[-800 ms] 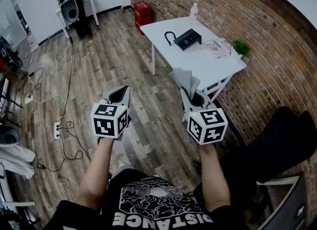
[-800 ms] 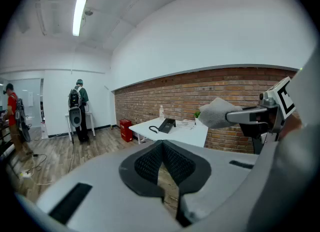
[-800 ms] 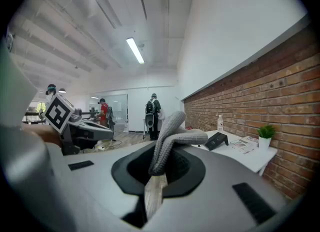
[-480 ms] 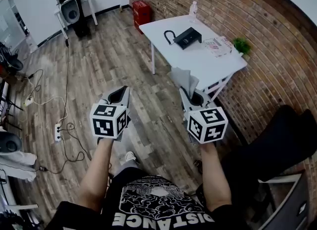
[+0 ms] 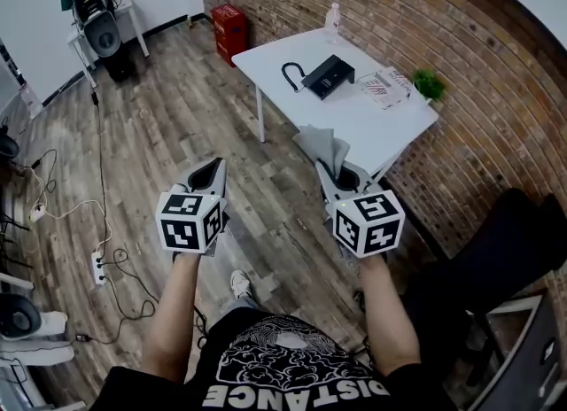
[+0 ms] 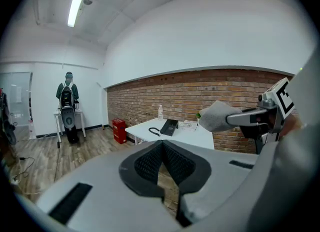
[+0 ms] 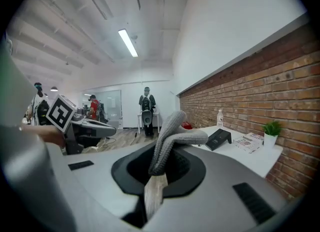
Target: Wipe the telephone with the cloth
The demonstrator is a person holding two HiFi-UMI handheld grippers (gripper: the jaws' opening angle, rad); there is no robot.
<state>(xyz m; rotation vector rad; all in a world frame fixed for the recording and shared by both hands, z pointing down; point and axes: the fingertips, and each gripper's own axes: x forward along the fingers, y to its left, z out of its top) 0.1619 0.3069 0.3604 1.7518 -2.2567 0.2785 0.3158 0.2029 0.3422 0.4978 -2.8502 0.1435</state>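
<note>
The black telephone (image 5: 328, 75) lies on the white table (image 5: 354, 121) ahead, its coiled cord to the left; it also shows in the left gripper view as the telephone (image 6: 170, 126) and in the right gripper view as the telephone (image 7: 219, 138). My right gripper (image 5: 330, 170) is shut on a grey cloth (image 5: 323, 145), held in the air short of the table's near edge. That cloth (image 7: 169, 137) sticks up from the right gripper (image 7: 159, 168). My left gripper (image 5: 209, 176) hangs over the floor, shut and holding nothing, its tips (image 6: 162, 145) pressed together.
A water bottle (image 5: 332, 19), papers (image 5: 385, 87) and a small plant (image 5: 430, 85) share the table by the brick wall. A red box (image 5: 230, 28) stands on the floor beyond. A black chair (image 5: 496, 259) is at right, cables and a power strip (image 5: 97, 263) at left.
The whole view has shifted forward and right; the table sits slightly nearer. Both grippers keep their pose, the right still holding the cloth.
</note>
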